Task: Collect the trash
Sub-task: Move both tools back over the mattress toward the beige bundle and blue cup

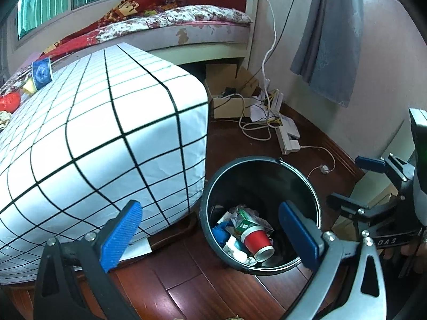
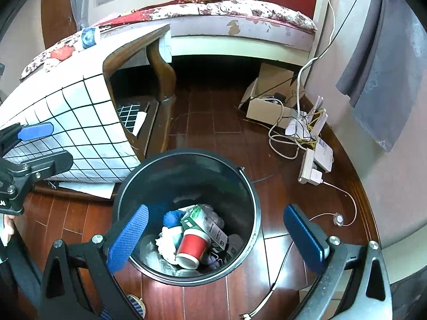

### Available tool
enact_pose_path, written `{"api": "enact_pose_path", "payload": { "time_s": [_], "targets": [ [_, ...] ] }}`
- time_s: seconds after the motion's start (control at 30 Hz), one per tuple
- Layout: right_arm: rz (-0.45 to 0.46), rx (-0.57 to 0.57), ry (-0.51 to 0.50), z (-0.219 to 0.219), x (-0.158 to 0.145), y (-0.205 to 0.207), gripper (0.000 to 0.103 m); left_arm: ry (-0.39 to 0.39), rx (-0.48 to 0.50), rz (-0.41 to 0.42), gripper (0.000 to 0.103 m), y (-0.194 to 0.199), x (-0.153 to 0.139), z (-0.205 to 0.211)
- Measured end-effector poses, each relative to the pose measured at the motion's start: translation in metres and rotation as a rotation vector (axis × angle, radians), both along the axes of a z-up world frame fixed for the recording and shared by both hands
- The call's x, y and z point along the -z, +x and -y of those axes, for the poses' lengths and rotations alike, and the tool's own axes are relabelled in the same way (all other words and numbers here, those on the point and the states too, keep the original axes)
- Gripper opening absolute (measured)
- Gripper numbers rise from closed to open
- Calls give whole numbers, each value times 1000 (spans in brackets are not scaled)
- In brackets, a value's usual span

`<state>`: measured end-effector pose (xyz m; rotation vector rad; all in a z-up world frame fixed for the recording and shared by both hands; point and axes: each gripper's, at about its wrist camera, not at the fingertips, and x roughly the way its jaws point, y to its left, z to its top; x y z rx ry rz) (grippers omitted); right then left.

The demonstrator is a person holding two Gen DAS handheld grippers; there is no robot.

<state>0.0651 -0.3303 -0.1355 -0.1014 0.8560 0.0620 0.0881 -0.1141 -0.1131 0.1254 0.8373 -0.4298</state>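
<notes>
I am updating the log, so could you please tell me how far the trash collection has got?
Done: the round black bin on the floor already holds a red paper cup, a green and white carton and crumpled scraps. In hand: nothing; the left tool and right tool hang open above it. Left: a red crumpled wrapper and small bits remain on the grid-patterned table.

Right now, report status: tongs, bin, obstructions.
Left tongs open, empty. Right tongs open, empty, over bin. Red cup and carton inside. Table corner beside the rim; nothing blocking.
</notes>
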Motion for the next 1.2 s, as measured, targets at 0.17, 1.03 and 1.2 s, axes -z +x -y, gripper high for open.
{"api": "enact_pose_path", "payload": {
  "time_s": [0.17,1.03,1.2],
  "targets": [
    [14,10,15,-3,-7,-2,102,5,-26,9,102,-3,-3,-8],
    [313,-87,146,-144,-114,48,102,-1,-381,146,102,28,-84,-172],
    [305,-164,114,-185,-127,77,102,7,-476,154,102,50,-97,-229]
  ]
}}
